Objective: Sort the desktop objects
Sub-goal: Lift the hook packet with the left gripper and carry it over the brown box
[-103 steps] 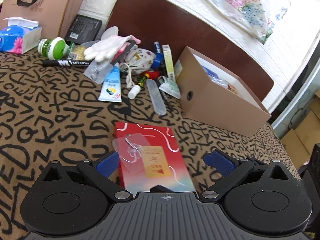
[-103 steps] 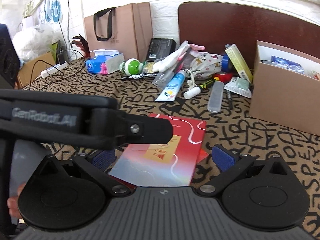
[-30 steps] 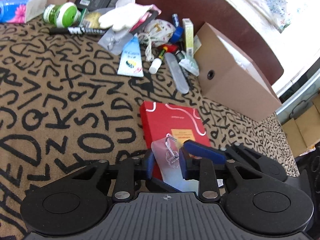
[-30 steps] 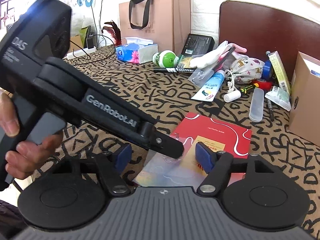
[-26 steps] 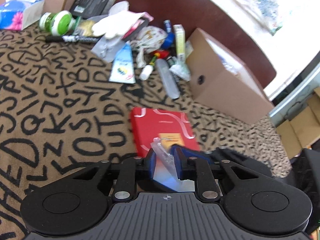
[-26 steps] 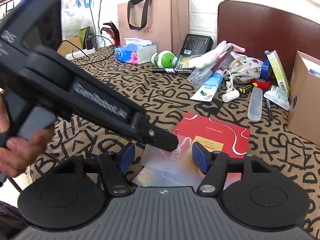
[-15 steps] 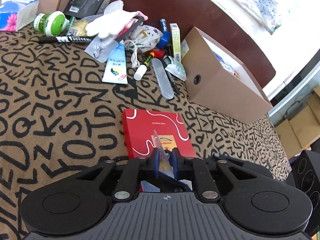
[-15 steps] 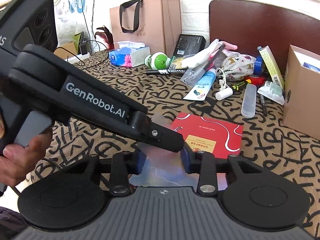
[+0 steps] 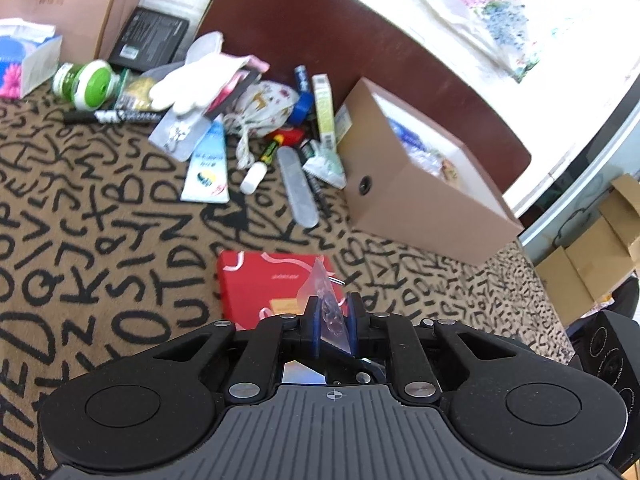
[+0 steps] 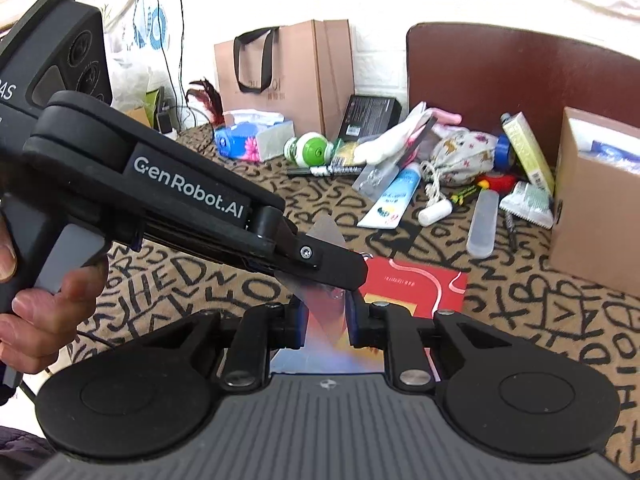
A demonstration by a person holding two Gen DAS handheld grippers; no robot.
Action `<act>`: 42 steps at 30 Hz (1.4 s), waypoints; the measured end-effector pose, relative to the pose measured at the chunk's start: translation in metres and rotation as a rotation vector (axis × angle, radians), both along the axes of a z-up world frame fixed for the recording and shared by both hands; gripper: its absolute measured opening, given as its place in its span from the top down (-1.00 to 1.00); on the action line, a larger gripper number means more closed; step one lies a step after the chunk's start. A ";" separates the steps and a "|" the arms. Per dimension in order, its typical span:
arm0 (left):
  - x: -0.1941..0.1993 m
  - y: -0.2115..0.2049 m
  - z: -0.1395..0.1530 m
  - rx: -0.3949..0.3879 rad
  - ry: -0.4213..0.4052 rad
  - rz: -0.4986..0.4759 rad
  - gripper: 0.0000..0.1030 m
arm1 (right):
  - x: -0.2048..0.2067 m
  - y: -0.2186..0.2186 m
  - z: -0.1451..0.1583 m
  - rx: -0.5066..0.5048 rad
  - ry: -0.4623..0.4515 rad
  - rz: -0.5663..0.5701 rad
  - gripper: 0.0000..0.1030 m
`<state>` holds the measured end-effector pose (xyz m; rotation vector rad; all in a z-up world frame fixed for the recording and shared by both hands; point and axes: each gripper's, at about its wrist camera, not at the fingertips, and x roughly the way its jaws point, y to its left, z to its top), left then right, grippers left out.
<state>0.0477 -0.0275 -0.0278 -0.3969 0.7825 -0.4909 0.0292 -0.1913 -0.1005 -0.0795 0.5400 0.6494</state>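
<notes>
Letter-patterned desk cloth [image 9: 100, 200] still carries clutter along its far edge beside the cardboard box [image 9: 420, 208]. Both claws, left gripper [image 9: 331, 320] and right gripper [image 10: 326, 318], having just closed, pinch the clear hook packet [image 9: 326, 308] above the red booklet [image 9: 256, 284] near the desk's front edge; sorting looks barely begun.

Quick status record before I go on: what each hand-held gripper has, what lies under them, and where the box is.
left hand-held gripper: shut on the clear packet, its jaws have just been closing
right hand-held gripper: shut on the same clear packet, jaws have just been closing
packet contents: small metal hook, hard to make out
below: red booklet flat on the lettered cloth
box: open, beyond the booklet, to the right, some items inside
unsorted pile: tube, marker, white glove, pouch, left of the box
</notes>
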 end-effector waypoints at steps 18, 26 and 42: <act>0.031 -0.082 0.064 -0.060 -0.140 -0.152 0.82 | 0.011 -0.072 0.061 0.063 -0.108 -0.158 0.58; 0.060 -0.141 0.087 -0.088 -0.179 -0.217 0.82 | 0.027 -0.118 0.083 0.055 -0.174 -0.259 0.58; 0.136 -0.253 0.092 -0.100 -0.168 -0.308 0.80 | 0.088 -0.204 0.086 0.094 -0.188 -0.430 0.58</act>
